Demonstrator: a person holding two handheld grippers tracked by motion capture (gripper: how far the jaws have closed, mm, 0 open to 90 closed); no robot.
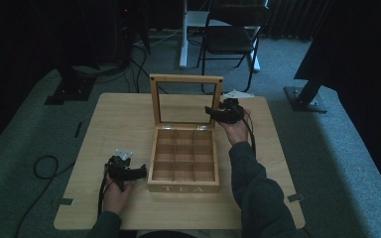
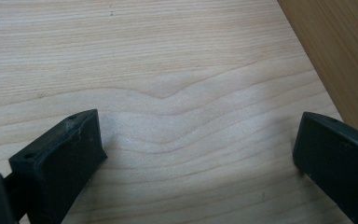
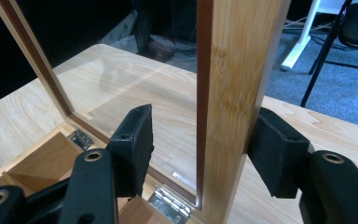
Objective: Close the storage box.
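The wooden tea box [image 1: 184, 159] with nine empty compartments sits mid-bench, its glass-paned lid [image 1: 186, 100] upright. The right gripper [image 3: 200, 144] straddles the lid's right frame rail: one jaw touches it, the other stands off. The left gripper [image 2: 198, 154] rests wide open on the pale wooden bench [image 1: 124, 119], holding nothing.

Lid [image 1: 186, 78] stands upright at the back of the box [image 1: 183, 187], blocking any straight pass from behind. The right gripper [image 3: 200, 140] straddles the lid's right frame post [image 3: 235, 93]: 1 pad touches its outer face, the other stands off the glass [image 3: 121, 84] inside. Box top is open from above, with dividers walling its compartments. On the left, bare counter [image 2: 168, 56] lies wide between the left gripper [image 1: 125, 171] pads, and only the box wall [image 2: 335, 51] closes that side.
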